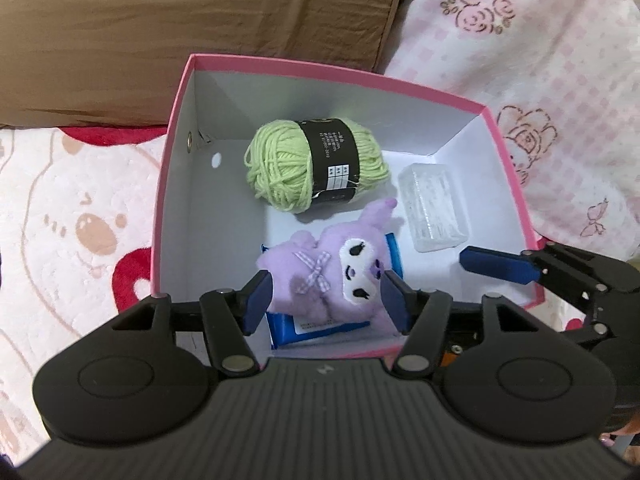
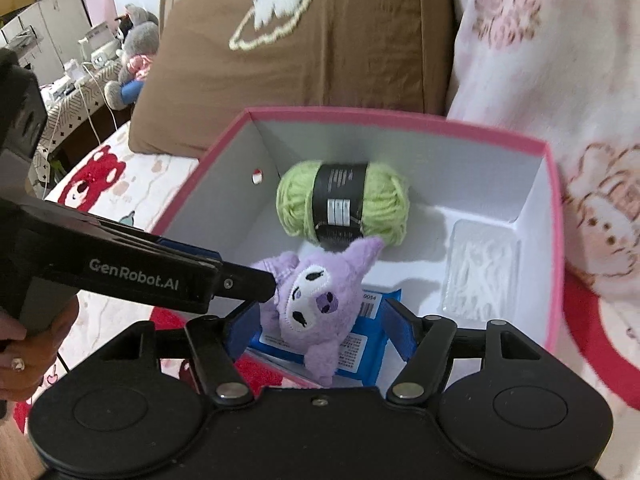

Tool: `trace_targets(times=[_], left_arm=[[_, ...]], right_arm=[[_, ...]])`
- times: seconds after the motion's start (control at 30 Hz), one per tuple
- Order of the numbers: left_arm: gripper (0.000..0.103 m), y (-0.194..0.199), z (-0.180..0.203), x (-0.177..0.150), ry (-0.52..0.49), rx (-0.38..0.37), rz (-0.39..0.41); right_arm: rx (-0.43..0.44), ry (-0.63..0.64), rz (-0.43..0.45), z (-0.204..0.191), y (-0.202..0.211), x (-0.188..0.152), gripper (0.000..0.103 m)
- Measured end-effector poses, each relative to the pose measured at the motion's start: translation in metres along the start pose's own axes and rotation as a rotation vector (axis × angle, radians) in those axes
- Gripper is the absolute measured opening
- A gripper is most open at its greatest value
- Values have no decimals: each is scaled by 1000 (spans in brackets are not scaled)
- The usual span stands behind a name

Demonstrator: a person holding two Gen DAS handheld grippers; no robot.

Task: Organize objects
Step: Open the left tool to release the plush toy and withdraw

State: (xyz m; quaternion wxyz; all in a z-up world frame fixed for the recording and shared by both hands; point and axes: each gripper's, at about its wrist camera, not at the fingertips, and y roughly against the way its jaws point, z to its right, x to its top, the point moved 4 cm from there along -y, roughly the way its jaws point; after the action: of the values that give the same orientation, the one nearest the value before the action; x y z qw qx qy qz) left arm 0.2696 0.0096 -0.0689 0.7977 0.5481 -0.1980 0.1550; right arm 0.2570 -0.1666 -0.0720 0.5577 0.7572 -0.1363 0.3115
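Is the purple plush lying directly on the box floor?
No: the purple plush lies on top of a blue packet inside the pink box.

Brown cushion (image 1: 200,20), pink floral blanket (image 1: 540,60)

- On the side of the left gripper (image 2: 256,280), coming in from your 9 o'clock in the right wrist view, you can read "GenRobot.AI" in pale letters.
- On the blue packet (image 2: 372,312) under the purple plush toy (image 2: 316,300), at about 3 o'clock of the toy's face, you can read the digits "0054" above a barcode.
- The black band on the green yarn ball (image 1: 320,164) carries pale print and a white tag, too small for you to read.
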Motion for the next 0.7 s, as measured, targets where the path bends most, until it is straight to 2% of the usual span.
trace_targets(times=[0.7], left_arm=[[66,77,25,-29,7,26,36]], right_arm=[[-9,193,114,-30,90,-18,74]])
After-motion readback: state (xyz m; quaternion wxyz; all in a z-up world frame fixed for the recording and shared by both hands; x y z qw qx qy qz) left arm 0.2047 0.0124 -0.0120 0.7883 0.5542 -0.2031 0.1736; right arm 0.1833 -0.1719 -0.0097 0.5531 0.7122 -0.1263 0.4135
